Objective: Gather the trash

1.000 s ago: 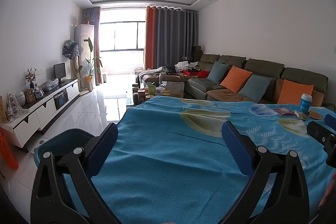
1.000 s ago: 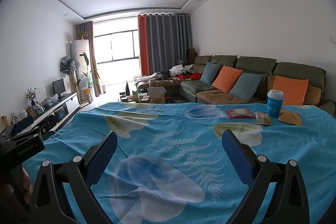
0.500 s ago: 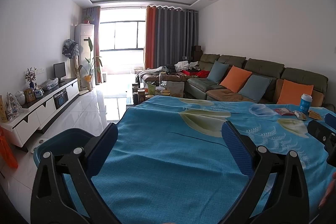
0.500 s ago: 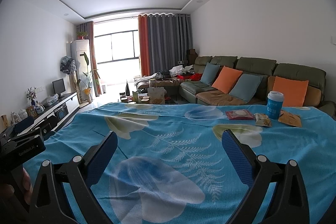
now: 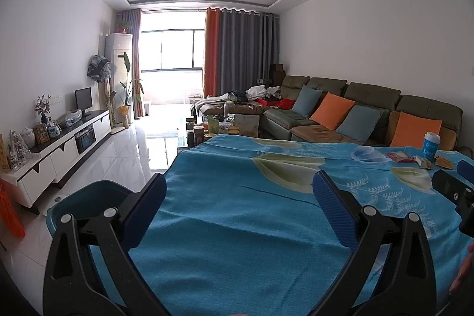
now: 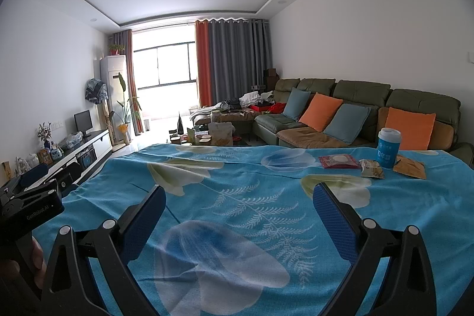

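Nothing has moved: both my left tool [image 5: 238, 205] and right tool [image 6: 238, 211] still gape wide and empty, the wrappers [image 6: 371, 168] at the worktop's [image 6: 207, 173] far right corner untouched.

Your right tongs [image 5: 457, 185] show only as a dark piece cut off at the right edge of the left view. The blue bin [image 5: 89, 197] sits half hidden behind your left tongs [image 5: 238, 199]. The small wrappers [image 6: 371, 169] by the cup [image 6: 388, 147] are too tiny to read.
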A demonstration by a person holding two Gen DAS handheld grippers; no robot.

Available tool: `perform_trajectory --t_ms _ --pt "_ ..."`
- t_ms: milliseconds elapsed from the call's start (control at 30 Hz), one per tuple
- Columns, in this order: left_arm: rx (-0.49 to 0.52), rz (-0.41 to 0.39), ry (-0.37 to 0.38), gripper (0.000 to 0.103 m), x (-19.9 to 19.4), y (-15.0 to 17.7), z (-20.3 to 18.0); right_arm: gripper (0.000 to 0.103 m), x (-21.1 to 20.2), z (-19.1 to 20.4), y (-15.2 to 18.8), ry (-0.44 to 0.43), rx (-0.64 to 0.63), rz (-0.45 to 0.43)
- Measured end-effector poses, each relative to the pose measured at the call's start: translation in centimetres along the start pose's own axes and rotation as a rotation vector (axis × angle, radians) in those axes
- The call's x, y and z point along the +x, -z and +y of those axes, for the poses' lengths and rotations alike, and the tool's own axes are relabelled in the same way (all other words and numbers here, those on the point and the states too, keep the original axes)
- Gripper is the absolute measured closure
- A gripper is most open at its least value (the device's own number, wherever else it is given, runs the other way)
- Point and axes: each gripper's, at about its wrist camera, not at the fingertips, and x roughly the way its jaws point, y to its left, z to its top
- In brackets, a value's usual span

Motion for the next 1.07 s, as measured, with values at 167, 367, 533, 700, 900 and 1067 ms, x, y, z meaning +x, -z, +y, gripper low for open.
perform_trajectory --t_ms 167,367,533,700,900,1067 --pt "0.000 -0.001 0.000 0.006 0.1 0.3 -0.1 0.007 0.0 -0.1 0.0 0.000 -0.001 0.001" --pt "-0.004 0.005 0.006 0.006 0.0 0.3 0.0 0.007 0.3 -0.1 -0.1 -0.001 -0.002 0.002" --pt "-0.004 0.007 0.006 0.006 0.0 0.3 0.0 0.007 0.4 -0.2 -0.2 0.000 -0.001 0.002" --pt "-0.013 0.019 0.044 0.006 -0.5 0.2 0.0 0.007 0.3 -0.1 -0.2 -0.003 -0.002 0.003" --pt "-0.017 0.104 0.061 0.006 0.1 0.0 0.0 0.007 0.5 -0.4 -0.2 -0.011 -0.002 0.015" --pt "-0.022 0.288 0.086 0.006 3.7 -0.1 0.3 0.007 1.7 -1.6 -0.6 -0.027 0.011 0.095"
